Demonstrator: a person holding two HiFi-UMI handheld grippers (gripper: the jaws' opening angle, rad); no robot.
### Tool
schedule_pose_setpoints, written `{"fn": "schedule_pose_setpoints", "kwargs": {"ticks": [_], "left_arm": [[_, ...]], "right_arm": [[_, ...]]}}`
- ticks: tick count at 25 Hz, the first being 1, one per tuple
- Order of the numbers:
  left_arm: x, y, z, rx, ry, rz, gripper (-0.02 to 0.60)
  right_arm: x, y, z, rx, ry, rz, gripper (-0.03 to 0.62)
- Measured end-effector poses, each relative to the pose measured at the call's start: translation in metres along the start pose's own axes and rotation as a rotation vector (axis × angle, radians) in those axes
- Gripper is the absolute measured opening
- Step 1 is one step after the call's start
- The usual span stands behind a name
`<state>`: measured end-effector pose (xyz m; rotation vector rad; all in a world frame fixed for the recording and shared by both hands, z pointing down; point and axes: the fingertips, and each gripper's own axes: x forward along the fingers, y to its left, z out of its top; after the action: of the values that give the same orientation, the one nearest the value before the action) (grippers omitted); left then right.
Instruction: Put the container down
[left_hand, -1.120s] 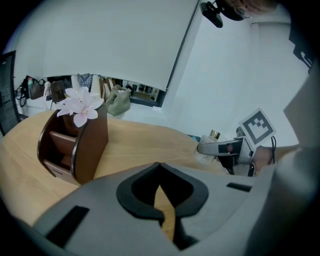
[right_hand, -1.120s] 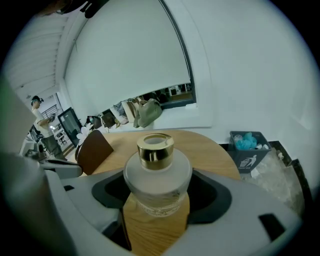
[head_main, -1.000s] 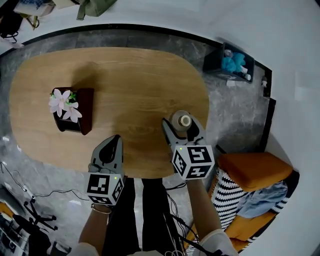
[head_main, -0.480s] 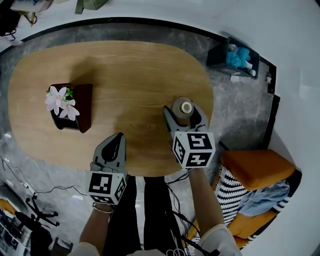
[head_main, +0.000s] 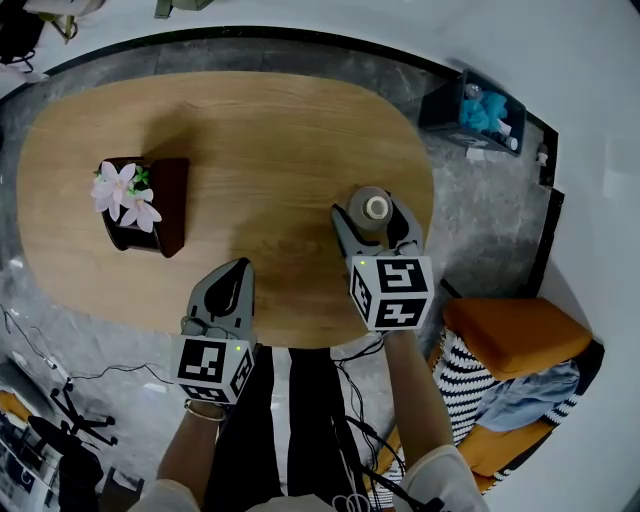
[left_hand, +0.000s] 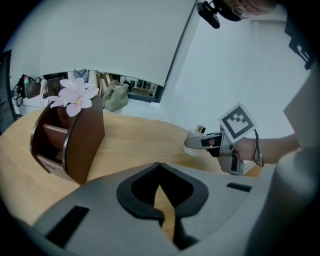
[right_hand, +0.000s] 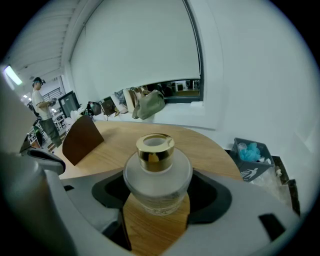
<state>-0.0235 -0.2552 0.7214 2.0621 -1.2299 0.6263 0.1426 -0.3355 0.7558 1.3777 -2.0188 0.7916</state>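
Note:
A frosted glass bottle (head_main: 375, 208) with a gold collar stands upright between the fingers of my right gripper (head_main: 373, 213), near the right end of the oval wooden table (head_main: 250, 140). In the right gripper view the bottle (right_hand: 157, 175) fills the gap and both black pads press its sides, so my right gripper (right_hand: 157, 197) is shut on it. Whether its base touches the wood I cannot tell. My left gripper (head_main: 238, 270) hovers at the table's near edge, shut and holding nothing; the left gripper view shows its tips (left_hand: 159, 167) meeting.
A dark wooden organiser (head_main: 160, 215) with pink flowers (head_main: 125, 195) stands on the table's left part. Off the table to the right are a dark bin (head_main: 480, 110) and an orange seat (head_main: 510, 330). Cables (head_main: 60, 385) lie on the floor.
My right gripper has carried the bottle a little farther over the table, away from the near edge. The left gripper has barely moved.

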Motion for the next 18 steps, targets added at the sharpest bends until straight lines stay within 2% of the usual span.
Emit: {"fn": "schedule_pose_setpoints", "kwargs": {"ticks": [18], "left_arm": [[-0.0008,0.0048,-0.0068,-0.023,0.001,0.007,0.008]], "right_arm": [[-0.0021,0.0030,-0.0055,-0.074,0.002,0.017,0.333]]}}
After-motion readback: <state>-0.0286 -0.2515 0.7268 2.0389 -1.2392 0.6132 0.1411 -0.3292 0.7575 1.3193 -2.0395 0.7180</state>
